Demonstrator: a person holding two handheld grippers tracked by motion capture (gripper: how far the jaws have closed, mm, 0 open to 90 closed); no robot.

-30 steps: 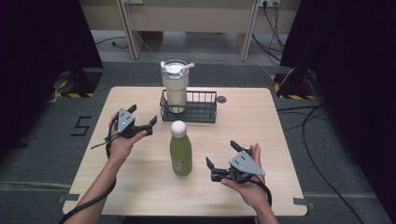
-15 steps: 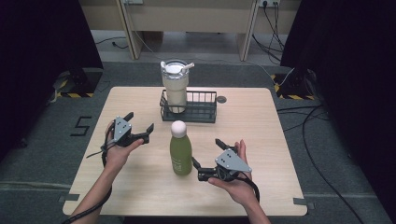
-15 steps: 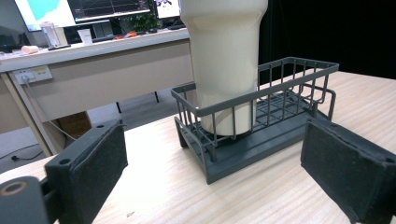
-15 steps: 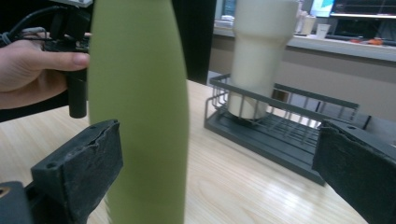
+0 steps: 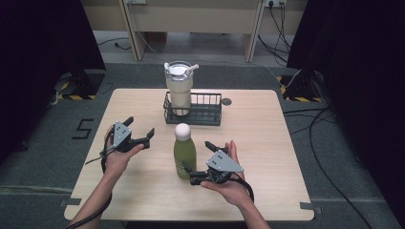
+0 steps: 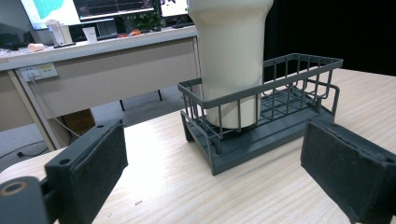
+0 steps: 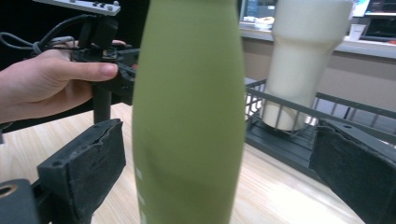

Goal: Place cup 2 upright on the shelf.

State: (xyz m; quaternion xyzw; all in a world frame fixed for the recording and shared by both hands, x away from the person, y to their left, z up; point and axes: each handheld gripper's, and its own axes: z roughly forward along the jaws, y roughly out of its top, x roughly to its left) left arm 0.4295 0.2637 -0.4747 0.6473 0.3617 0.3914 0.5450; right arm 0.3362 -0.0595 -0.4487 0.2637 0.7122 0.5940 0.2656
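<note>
Reached right hand-held gripper (image 5: 199,162) around green bottle (image 5: 184,155) at centre frame on tabletop (image 5: 267,143), jaws closing but pads not yet touching; left hand-held gripper (image 5: 141,131) open, idle; next likely squeeze, lift toward basket (image 5: 200,114).

Both black grippers (image 5: 138,138) (image 5: 198,164) carry grey three-cornered plates, black cables, seemingly foam-padded jaws.

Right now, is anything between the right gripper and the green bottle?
Nothing visible. The green bottle already stands between the right gripper's jaws, which have just been closing slightly but do not press it. The wire basket sits behind it.
</note>
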